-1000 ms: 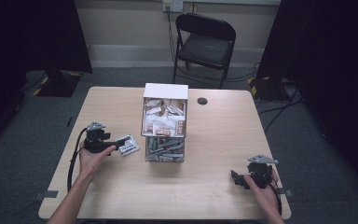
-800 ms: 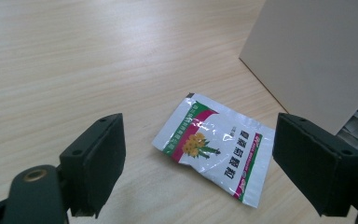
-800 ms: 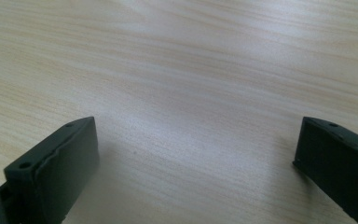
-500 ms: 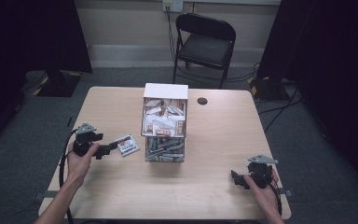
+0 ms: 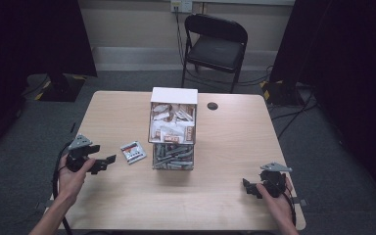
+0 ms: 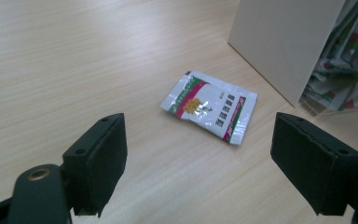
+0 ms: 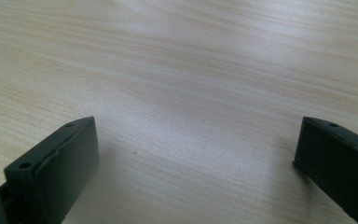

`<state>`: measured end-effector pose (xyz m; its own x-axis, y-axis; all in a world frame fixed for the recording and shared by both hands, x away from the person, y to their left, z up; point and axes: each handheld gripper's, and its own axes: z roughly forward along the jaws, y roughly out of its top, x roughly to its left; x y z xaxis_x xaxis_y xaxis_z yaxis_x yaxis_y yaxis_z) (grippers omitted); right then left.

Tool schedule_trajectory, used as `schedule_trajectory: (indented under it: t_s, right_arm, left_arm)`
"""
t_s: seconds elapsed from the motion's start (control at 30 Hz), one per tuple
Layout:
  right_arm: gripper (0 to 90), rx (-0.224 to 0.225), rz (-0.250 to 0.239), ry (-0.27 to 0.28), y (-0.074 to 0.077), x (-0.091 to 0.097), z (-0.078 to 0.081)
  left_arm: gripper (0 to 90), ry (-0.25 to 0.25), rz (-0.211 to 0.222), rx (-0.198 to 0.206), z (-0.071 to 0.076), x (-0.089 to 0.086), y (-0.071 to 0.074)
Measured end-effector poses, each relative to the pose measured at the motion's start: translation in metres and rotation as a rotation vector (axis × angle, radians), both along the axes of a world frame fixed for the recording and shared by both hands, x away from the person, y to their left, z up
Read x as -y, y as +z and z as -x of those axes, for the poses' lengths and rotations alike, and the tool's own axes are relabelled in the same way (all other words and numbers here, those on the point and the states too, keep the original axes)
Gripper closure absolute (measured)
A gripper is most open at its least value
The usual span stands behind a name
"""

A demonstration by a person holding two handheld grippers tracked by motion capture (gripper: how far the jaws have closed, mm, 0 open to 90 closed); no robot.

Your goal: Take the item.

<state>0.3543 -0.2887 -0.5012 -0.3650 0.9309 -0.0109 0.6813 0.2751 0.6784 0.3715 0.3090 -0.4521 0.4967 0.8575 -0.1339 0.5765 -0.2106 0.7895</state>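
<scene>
Sachet (image 6: 209,111), white w/ green-red trim, flat on table (image 6: 51,56)

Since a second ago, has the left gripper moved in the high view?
Yes. The left gripper has drawn back toward the table's left edge, away from the packet and the box, which both lie where they did. Its jaws stand open and empty.

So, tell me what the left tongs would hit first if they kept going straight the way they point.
Probably the sachet lying flat on the table: it sits ahead, between the open left tongs. The white box stands beyond it, off to the side.
</scene>
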Motion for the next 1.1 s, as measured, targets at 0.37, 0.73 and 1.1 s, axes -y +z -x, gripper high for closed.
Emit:
schedule_trajectory:
  t_s: [0.37, 0.73, 1.1]
  right_arm:
    - [0.0, 0.000, 0.000, 0.000, 0.000, 0.000, 0.000]
    - [0.0, 0.000, 0.001, -0.001, 0.000, 0.000, 0.000]
    - [0.0, 0.000, 0.001, -0.001, 0.000, 0.000, 0.000]
  left_arm:
    - [21.2, -0.003, -0.042, -0.023, 0.025, -0.008, -0.014]
    - [19.8, 0.071, -0.045, -0.108, 0.043, -0.015, -0.030]
    - [19.8, 0.080, -0.084, -0.133, 0.046, -0.017, -0.049]
